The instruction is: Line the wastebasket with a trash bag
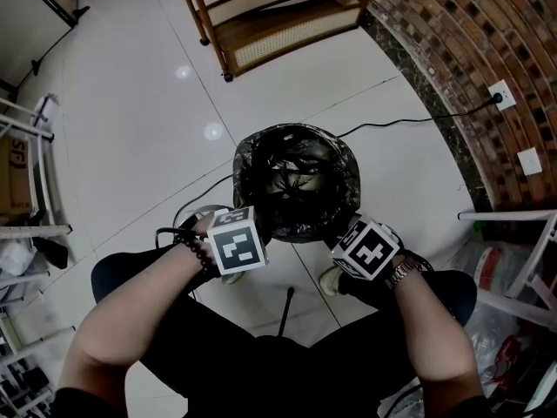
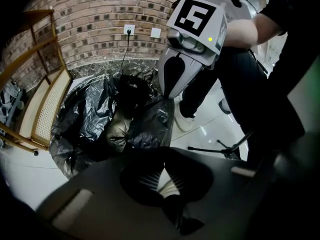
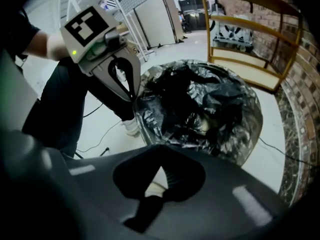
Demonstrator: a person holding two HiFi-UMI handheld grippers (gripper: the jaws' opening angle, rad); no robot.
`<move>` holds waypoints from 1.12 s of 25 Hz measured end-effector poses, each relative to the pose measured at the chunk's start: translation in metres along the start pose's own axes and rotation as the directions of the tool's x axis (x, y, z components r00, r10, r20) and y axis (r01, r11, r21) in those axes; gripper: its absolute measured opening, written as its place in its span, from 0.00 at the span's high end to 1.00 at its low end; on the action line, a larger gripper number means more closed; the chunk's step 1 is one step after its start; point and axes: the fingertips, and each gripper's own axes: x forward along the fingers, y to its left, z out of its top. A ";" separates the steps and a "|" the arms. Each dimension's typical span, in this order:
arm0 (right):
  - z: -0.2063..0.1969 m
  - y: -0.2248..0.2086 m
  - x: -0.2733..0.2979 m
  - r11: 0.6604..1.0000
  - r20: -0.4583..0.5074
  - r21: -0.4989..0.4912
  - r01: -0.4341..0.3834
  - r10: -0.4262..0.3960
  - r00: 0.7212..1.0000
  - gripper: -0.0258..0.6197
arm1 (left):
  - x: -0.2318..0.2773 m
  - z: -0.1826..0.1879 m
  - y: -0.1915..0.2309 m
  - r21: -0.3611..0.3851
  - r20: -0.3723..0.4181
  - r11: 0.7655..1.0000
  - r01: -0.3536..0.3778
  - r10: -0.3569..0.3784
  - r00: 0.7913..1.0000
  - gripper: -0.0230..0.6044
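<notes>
As bag [image 1: 296,177] drapes basket [image 1: 352,159] rim, lining looks nearly done: left gripper [image 3: 132,95], right gripper [image 2: 169,94], both jaws closed, apparently empty, tips at near rim, likely for tucking.

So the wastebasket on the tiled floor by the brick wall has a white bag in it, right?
No. The bag lining the wastebasket is black, not white; the head view shows it. The tiled floor and brick wall are right.

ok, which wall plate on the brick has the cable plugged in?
The upper wall socket in the head view; the lower plate is blank.
</notes>
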 end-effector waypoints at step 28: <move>0.090 -0.134 -0.058 0.940 0.246 0.087 0.330 -0.342 0.907 0.76 | -0.083 0.026 0.154 -0.240 0.142 0.855 -0.460 0.500 0.854 0.75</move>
